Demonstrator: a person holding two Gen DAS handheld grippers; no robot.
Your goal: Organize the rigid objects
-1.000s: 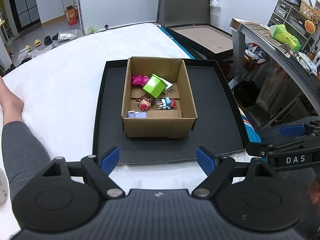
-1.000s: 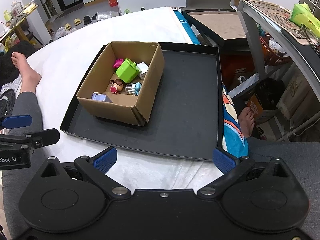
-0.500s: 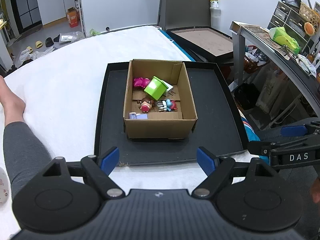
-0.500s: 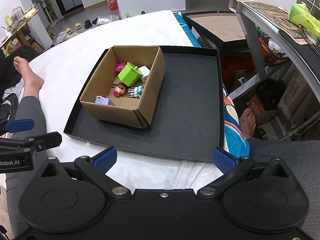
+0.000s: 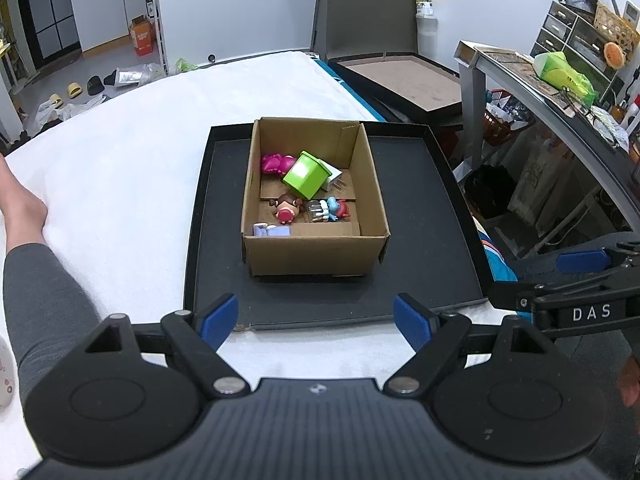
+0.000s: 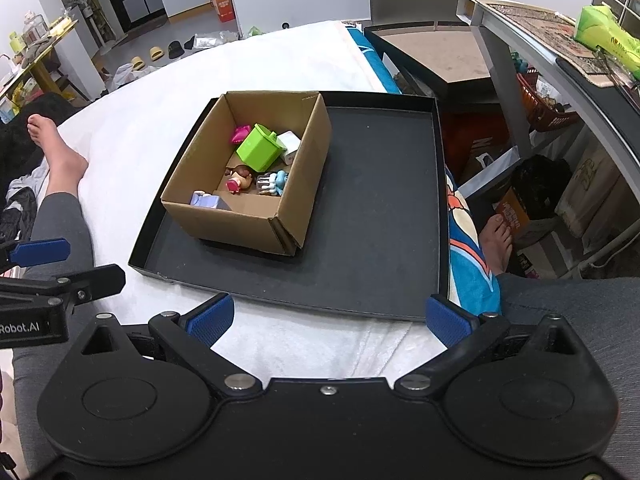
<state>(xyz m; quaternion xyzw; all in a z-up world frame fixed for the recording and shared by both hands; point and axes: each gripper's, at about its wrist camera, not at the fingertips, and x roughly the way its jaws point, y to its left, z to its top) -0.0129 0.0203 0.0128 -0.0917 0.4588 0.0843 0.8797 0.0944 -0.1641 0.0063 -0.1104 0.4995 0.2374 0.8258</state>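
An open cardboard box (image 5: 314,254) (image 6: 244,226) stands on a black tray (image 5: 416,208) (image 6: 380,216) laid on the white bed. Inside lie a green cube (image 5: 306,174) (image 6: 258,148), a pink toy (image 5: 274,163), a white charger (image 6: 289,146), a small doll (image 5: 288,208) (image 6: 238,180), a blue figure (image 5: 334,208) (image 6: 276,182) and a lilac piece (image 5: 272,231) (image 6: 206,200). My left gripper (image 5: 316,318) hangs open above the tray's near edge, holding nothing. My right gripper (image 6: 328,316) is also open and empty, near the tray's front right corner.
White bedding (image 5: 120,168) spreads to the left, with a person's leg in a grey sleeve (image 5: 36,296) and a bare foot (image 6: 60,152) on it. A grey metal table (image 5: 540,88) with clutter stands on the right. A second dark tray (image 5: 400,80) lies behind.
Both views have drifted very slightly, so the box sits a little lower in frame; both grippers stay open and empty. Nothing in the box has shifted.
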